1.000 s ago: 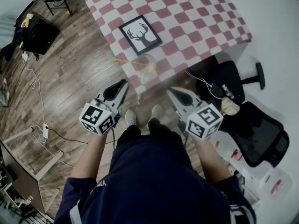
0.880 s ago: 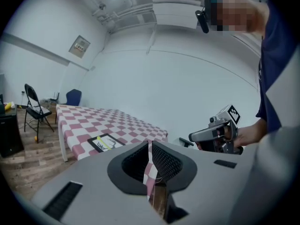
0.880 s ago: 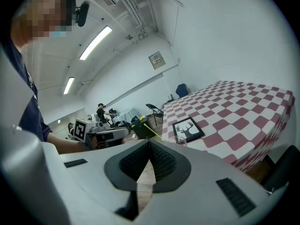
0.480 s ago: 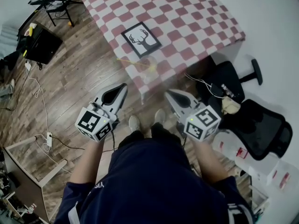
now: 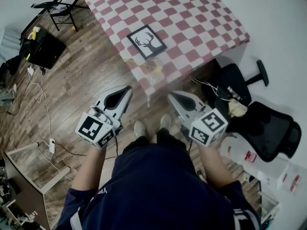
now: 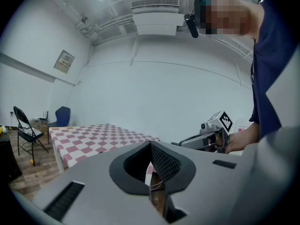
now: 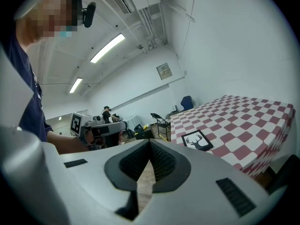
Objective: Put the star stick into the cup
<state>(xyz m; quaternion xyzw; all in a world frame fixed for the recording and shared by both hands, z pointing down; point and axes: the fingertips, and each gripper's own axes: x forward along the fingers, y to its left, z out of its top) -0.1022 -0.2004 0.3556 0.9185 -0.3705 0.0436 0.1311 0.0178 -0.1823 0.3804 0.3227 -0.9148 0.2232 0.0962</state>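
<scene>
Closing is the change: the left gripper (image 5: pixel 127 88) had its fingers (image 6: pixel 162 161) partly apart a second ago, and they now meet tip to tip with nothing between them. The right gripper (image 5: pixel 171 95) is likewise closed and empty, its fingers (image 7: pixel 161 162) pressed together on air. Both grippers have stayed at waist height, side by side and apart from each other.

Ahead of both sets of fingertips, well apart from them, stands the table (image 5: pixel 192 23). Near its closest corner is the clear cup (image 5: pixel 156 73), nearer the left fingers' line than the right's. The star stick (image 5: pixel 143 65) shows only as a thin yellow streak reaching the cup. It is too blurred to tell whether it is in the cup or beside it. Farther beyond lies a deer picture (image 5: pixel 147 41).

Nothing is gripped, so no carrying step is in hand. If the stick is still outside the cup, the next move calls for stepping in, opening one pair of fingers and pinching the thin stick.

Counted: two grippers, one cup, one stick, one picture, one table.
</scene>
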